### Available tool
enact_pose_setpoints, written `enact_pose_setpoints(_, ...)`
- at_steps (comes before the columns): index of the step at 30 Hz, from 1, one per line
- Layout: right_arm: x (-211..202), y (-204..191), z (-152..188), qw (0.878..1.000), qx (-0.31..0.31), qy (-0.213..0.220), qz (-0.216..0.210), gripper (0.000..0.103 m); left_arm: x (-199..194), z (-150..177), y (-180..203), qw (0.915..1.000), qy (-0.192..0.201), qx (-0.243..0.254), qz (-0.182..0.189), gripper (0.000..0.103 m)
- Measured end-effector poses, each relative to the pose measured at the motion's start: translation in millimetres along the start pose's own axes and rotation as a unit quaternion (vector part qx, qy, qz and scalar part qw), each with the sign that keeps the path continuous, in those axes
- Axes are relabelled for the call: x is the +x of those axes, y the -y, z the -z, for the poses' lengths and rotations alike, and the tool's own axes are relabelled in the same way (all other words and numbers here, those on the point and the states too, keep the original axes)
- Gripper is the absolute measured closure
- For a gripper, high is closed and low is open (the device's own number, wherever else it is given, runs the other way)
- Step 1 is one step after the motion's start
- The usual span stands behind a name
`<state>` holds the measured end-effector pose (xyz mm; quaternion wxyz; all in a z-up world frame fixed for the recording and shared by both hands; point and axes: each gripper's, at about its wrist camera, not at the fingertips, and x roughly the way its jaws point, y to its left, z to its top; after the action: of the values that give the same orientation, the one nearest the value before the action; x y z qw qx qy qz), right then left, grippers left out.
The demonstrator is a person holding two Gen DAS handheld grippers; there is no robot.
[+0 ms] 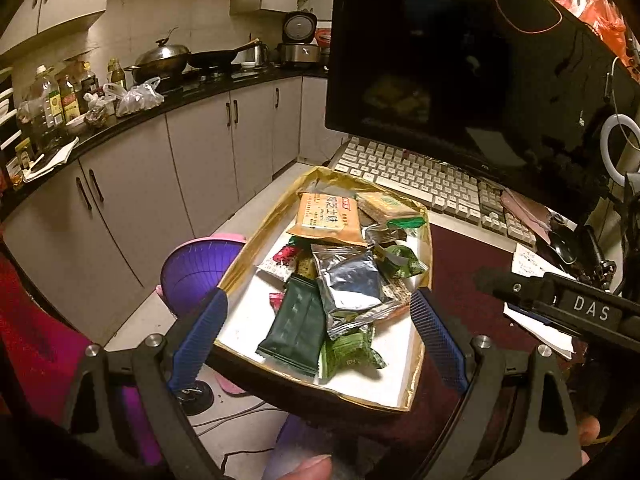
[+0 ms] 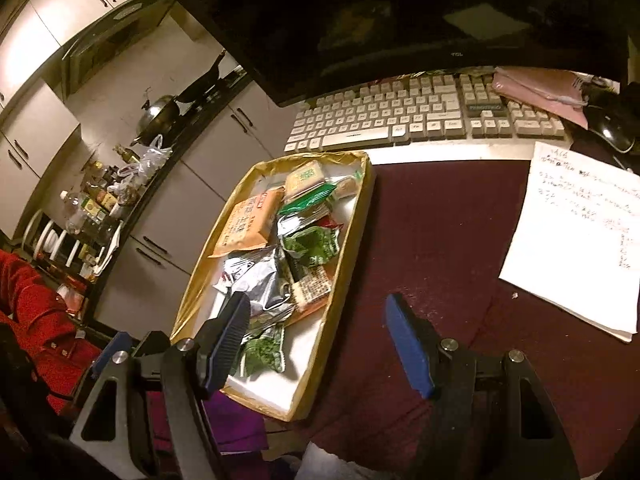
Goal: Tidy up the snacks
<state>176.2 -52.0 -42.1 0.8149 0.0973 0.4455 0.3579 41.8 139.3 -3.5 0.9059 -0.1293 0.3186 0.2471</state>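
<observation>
A gold-rimmed box point(image 1: 256, 236) with a white floor holds several snack packets: an orange packet point(image 1: 328, 216), a silver foil packet point(image 1: 352, 284), a dark green packet point(image 1: 296, 328) and light green ones. The box sits at the left edge of a maroon desk point(image 2: 432, 240), also in the right wrist view point(image 2: 352, 240). My left gripper point(image 1: 318, 312) is open and empty, its blue fingers straddling the box's near end. My right gripper point(image 2: 318, 312) is open and empty, hovering over the box's near right rim. The right gripper body shows in the left wrist view point(image 1: 576, 308).
A white keyboard point(image 2: 400, 120) and a dark monitor point(image 1: 460, 60) stand behind the box. Handwritten paper point(image 2: 580, 232), a pink cloth point(image 2: 540, 88) and a black mouse point(image 2: 612, 128) lie to the right. A purple stool point(image 1: 196, 272) and kitchen counter point(image 1: 160, 100) lie left.
</observation>
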Motion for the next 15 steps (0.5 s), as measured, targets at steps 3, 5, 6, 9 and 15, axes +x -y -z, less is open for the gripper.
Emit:
enact_pose_setpoints(3,3,0,0,1.0,0.0,0.0,0.01,0.033,1,0,0,1.0,0.001,0.003,-0.007,0.01)
enact_pose_setpoints(5,4,-2,1,1.0,-0.001,-0.001,0.012,0.033,0,1,-1,0.9999,0.005,0.003,-0.014,0.01)
enact_pose_setpoints(6,5,-2,2,1.0,-0.003,-0.002,0.014,0.033,0,1,-1,0.9998,0.009,0.003,-0.017,0.01)
enact_pose_setpoints(9,7,-3,3,1.0,-0.007,-0.001,0.02,0.033,3,2,-2,0.9997,0.011,0.004,-0.023,0.01)
enact_pose_setpoints(15,11,-6,2,0.999,-0.015,0.0,0.036,0.033,9,0,-7,0.9997,0.006,0.0,-0.025,0.01)
